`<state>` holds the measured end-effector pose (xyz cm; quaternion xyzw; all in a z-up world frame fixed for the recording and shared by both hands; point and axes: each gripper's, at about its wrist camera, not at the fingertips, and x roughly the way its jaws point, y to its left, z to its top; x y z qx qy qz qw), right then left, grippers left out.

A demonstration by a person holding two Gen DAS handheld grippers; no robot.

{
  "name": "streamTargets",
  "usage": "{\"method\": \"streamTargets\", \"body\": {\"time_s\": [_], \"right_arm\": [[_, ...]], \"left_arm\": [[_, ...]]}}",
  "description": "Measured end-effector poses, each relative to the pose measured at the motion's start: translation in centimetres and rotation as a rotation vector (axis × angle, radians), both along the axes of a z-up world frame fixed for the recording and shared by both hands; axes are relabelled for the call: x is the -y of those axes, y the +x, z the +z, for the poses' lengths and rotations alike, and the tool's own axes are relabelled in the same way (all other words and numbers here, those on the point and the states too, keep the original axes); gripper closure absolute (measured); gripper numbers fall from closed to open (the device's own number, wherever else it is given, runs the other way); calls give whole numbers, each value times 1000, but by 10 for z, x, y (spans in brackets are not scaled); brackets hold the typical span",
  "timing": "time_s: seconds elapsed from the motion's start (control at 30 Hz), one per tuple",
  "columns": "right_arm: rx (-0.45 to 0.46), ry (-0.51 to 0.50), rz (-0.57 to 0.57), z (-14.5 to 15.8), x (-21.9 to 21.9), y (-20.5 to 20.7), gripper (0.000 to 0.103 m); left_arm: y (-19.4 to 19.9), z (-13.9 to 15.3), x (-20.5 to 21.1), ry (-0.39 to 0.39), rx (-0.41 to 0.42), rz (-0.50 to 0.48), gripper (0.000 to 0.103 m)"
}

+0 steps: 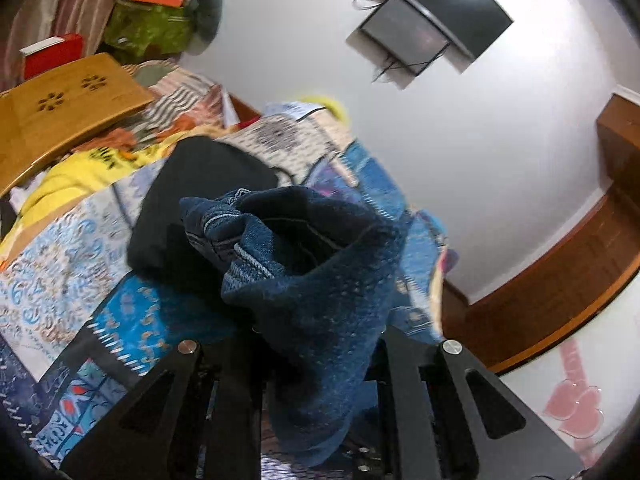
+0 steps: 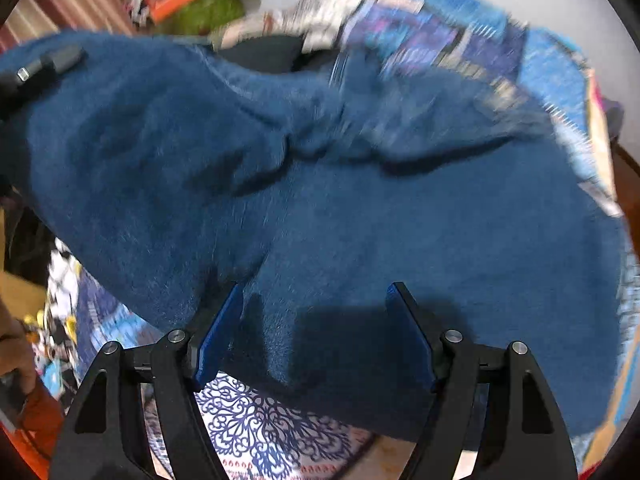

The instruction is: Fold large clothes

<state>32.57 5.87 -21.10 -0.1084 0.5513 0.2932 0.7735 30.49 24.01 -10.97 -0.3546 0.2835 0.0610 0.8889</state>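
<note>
A large dark blue fleece garment point(image 2: 360, 216) hangs spread across the right wrist view, lifted above the patterned bed cover point(image 2: 480, 40). My left gripper point(image 1: 316, 360) is shut on a bunched part of the blue garment point(image 1: 320, 280), which rises between its fingers; it shows at the far left of the right wrist view point(image 2: 44, 64). My right gripper point(image 2: 316, 336) is open, its blue-padded fingers point(image 2: 218, 336) spread just below the garment's lower edge, not gripping it. A folded black garment point(image 1: 200, 200) lies on the bed behind.
A yellow garment point(image 1: 80, 176) and a wooden lap table point(image 1: 68, 104) lie on the bed's far side. A green bag with boxes point(image 1: 152, 24) stands in the corner. A patterned rug point(image 2: 272, 420) lies below. A wall TV point(image 1: 436, 12) hangs above.
</note>
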Motion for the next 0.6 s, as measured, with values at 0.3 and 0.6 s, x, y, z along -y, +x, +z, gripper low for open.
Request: {"method": "streamTargets", "body": {"time_s": [0.3, 0.6], "right_arm": [[119, 30, 13, 9, 21, -9, 32], [287, 76, -200, 72, 140, -9, 32]], "left_arm": [[16, 3, 27, 82, -22, -31, 90], [67, 38, 158, 205, 43, -287, 90]]}}
